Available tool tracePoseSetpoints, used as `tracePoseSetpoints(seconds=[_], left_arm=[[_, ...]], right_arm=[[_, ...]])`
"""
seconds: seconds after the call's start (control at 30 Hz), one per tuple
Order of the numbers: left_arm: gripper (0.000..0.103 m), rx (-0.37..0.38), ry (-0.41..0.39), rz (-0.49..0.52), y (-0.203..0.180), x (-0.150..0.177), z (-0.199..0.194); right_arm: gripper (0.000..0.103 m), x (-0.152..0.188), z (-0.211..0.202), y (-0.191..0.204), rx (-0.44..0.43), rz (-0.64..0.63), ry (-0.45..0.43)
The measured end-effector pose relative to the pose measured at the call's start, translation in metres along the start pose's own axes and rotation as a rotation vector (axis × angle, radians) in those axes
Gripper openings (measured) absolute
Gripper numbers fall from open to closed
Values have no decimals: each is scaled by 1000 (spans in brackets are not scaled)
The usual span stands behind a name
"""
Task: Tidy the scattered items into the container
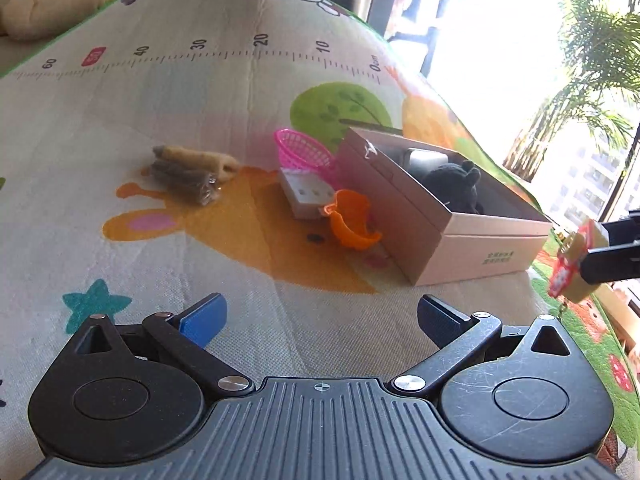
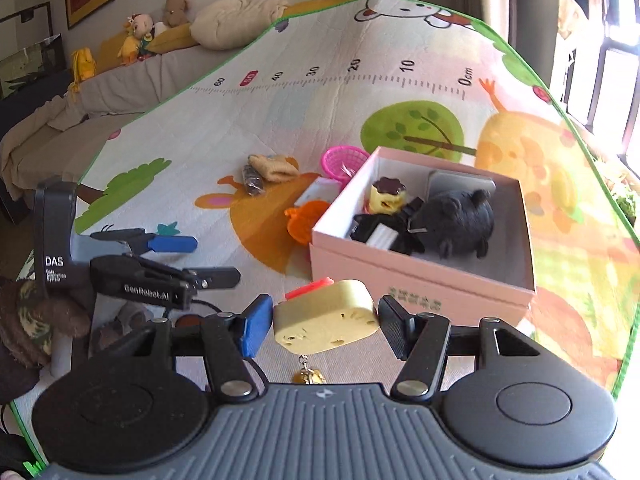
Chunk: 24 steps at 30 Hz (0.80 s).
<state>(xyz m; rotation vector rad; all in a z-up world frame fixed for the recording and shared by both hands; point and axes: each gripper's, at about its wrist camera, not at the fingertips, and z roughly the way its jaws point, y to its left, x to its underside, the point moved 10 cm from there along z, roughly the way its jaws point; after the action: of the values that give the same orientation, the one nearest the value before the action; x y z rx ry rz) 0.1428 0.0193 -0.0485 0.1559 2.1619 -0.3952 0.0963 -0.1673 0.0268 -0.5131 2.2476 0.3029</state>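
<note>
So you are partway through. In the pink box you already have four things, as far as the right wrist view shows: one black plush toy, one yellow pudding-shaped toy, one grey flat case standing against the far wall, and one black and white piece whose kind is hard to make out.

A fifth is on its way: your right gripper is pinching one cream toast-shaped keychain between its pads, held in the air just short of the box's near wall, its small charm dangling below. Your left gripper is spread wide with nothing between its fingers, hovering over the play mat well back from the box.

Left on the mat, all beside the box's left side, you have five by my count:
- one pink mesh basket, touching the box wall
- one white block with holes, just in front of the basket
- one orange plastic cup, tipped on its side against the block
- one tan plush piece, further left
- one dark wrapped roll, lying against the tan piece

In my judgement that puts you near the halfway mark once the keychain is dropped in.
</note>
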Motion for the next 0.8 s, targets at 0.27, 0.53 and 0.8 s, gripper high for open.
tracePoseSetpoints(seconds=[0.27,0.53,0.8], left_arm=[[103,-135,-53,137,-10,-18,14],[101,-157,-51,228,-31,-42,45],[86,-158,-16,240,-35,-45,71]], right_arm=[[75,48,-5,-49,109,115,-83],[78,85,15,-74,122,248,-108],[87,87,17,-77,88,283,-114]])
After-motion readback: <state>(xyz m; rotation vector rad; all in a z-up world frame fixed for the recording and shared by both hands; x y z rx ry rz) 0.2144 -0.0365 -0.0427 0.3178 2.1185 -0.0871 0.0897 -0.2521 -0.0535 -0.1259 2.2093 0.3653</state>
